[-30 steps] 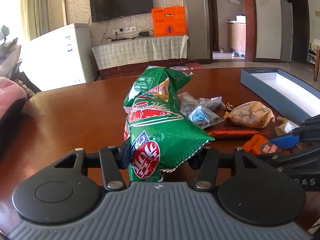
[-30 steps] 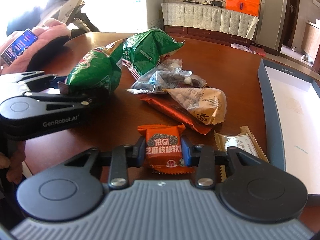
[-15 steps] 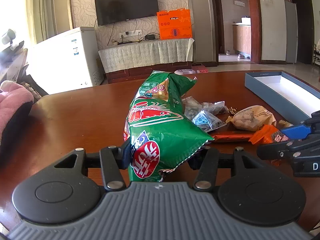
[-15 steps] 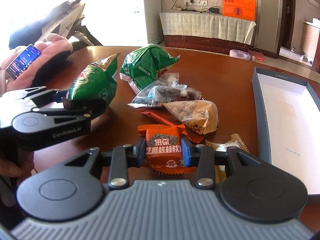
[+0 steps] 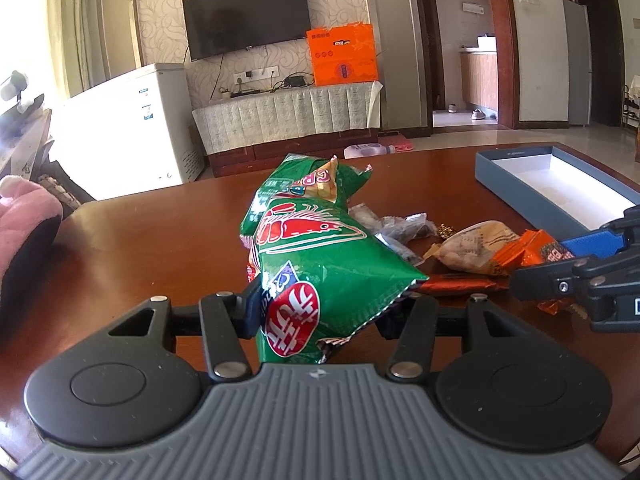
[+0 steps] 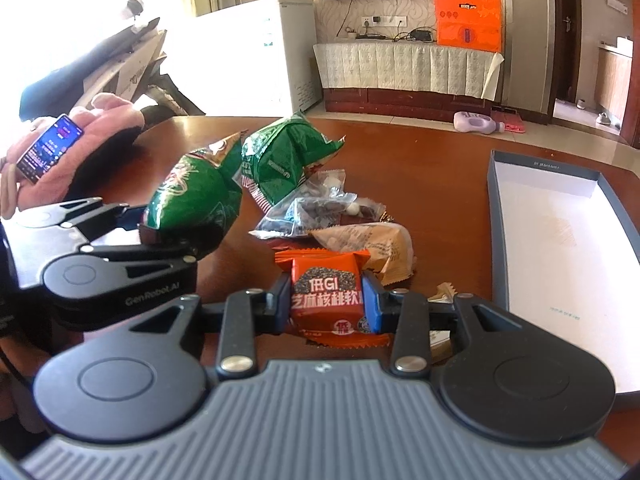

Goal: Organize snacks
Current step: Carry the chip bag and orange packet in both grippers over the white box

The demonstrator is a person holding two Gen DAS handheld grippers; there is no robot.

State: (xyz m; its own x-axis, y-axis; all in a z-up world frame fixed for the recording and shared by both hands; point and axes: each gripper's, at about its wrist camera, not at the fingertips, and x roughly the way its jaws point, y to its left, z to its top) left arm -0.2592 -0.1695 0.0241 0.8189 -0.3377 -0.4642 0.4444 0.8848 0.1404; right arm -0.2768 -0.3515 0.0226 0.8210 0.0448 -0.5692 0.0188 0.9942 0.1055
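- Nearest, the right claw [image 6: 326, 304] pinches an orange packet [image 6: 326, 294] by its two sides, blue pads pressed on the wrapper; the packet hangs clear above the surface [image 6: 440, 200].
- The left claw [image 5: 320, 312] is clamped on the lower end of a green bag [image 5: 320, 264], which juts up and forward from the pads, puffy and crinkled.
- Both claws tip gently downward, side by side, the left one just to the left of the right, each pointing over the snack pile.
- Risk: the green bag is held only near one end. I judge it could swing or slide out if moved fast, since the foil is slick and air-filled.
- Risk: the two claws are close together; carrying both toward the box at once could knock them into each other or drag the bag across the pile.
- Past the claws lie loose snacks: a tan pouch [image 6: 372, 244], a clear bag [image 6: 316, 212] of dark pieces, a second green bag [image 6: 288, 160].
- Far right, the box [image 6: 500, 216] sits open and empty on the surface, well apart from the pile; it is likely the goal.
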